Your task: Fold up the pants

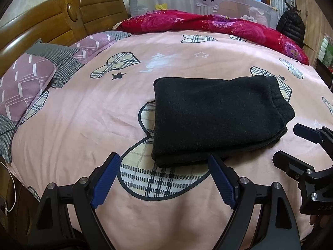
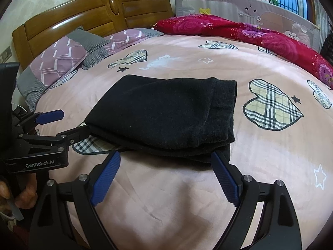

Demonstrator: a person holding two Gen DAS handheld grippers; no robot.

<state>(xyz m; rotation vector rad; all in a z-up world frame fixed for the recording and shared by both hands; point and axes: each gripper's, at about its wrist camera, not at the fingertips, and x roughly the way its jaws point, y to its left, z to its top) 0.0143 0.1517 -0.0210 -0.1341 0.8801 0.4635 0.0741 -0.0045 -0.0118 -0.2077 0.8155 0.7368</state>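
- My left gripper (image 1: pixel 164 179) hangs low over the bed (image 1: pixel 87 112), jaws spread wide apart and holding nothing; its blue pads (image 1: pixel 106 179) frame the near left corner of the pants (image 1: pixel 214 120) without touching them, as far as I can tell.
- My right gripper (image 2: pixel 166 179) sits the same way at the near right part of the bundle, jaws wide apart and empty, tips just short of the cloth's near edge.
- In the right wrist view my fingers (image 2: pixel 25 198) wrap the handle of the left tool, which lies low and level off to the left.
- The pants lie just ahead of both grippers on the pink bedspread, already a compact black rectangle of several layers, the thicker edge stacked on the right.
- I judge the folding nearly or fully done. If I tidy anything, I would press the layers flat and square the slightly stepped right edge, pinching all layers together so the thick fleece does not spring open.
- Both tools point forward and slightly downward, side by side, close together.
- Further off lie the pillows (image 1: pixel 27 83) at the headboard (image 2: pixel 93 14), well apart from the work.
- The red floral quilt (image 1: pixel 208 25) runs along the far edge.
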